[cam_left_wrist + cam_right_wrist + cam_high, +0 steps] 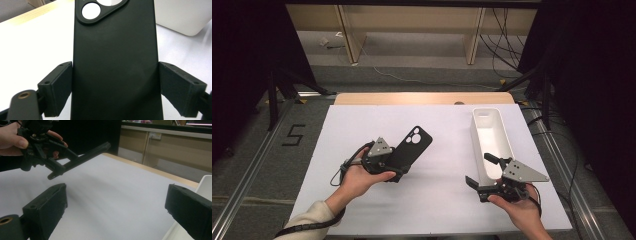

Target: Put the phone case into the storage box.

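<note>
From the high view, you carry the black phone case (412,147) in your left gripper (399,172), lifted above the white mat (362,125) and well to the left of the white bin (492,137). Judging by that, the bin is the likely destination: keep the case level, travel straight toward the bin, and release only once it is over the opening. Your right gripper (482,175) waits at the bin's near end.

In the left gripper view, the jaws stand wide, pressed on the case's two long edges, with the bin behind it.

In the right gripper view, the right jaws gape wide apart with nothing between them; the bin's rim (206,183) sits just beside the right-hand jaw.
</note>
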A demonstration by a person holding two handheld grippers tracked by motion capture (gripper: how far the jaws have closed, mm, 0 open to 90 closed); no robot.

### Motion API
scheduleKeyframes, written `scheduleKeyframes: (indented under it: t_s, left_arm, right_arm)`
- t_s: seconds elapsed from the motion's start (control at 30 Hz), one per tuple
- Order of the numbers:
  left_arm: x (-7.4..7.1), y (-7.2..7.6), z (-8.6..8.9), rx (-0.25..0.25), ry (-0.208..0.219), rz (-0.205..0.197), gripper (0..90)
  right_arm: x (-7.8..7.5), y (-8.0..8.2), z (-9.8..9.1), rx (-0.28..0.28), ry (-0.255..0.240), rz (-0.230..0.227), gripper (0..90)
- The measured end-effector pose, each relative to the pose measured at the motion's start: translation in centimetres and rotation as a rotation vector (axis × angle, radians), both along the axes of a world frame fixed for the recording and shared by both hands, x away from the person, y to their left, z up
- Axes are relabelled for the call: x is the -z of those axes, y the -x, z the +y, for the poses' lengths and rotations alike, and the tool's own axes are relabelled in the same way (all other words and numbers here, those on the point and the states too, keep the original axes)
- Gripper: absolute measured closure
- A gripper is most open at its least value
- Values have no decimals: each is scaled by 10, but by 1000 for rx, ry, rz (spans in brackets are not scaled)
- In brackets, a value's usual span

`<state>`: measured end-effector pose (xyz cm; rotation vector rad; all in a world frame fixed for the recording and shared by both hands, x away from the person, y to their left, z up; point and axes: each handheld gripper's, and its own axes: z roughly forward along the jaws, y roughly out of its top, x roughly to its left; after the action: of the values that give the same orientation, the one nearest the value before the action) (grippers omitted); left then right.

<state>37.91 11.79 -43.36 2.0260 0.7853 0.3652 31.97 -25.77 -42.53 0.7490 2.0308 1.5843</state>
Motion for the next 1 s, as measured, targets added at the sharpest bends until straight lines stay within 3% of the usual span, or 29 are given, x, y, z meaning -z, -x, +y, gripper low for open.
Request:
scheduleKeyframes:
  t_s: [0.57,1.0]
  left_arm:
    - [1,7,-14,29,-5,-7,152]
    - [3,12,-24,55,-11,-11,151]
  right_arm:
    - [-2,-10,15,-1,-14,2,55]
    - [-4,-24,38,-3,-15,11,56]
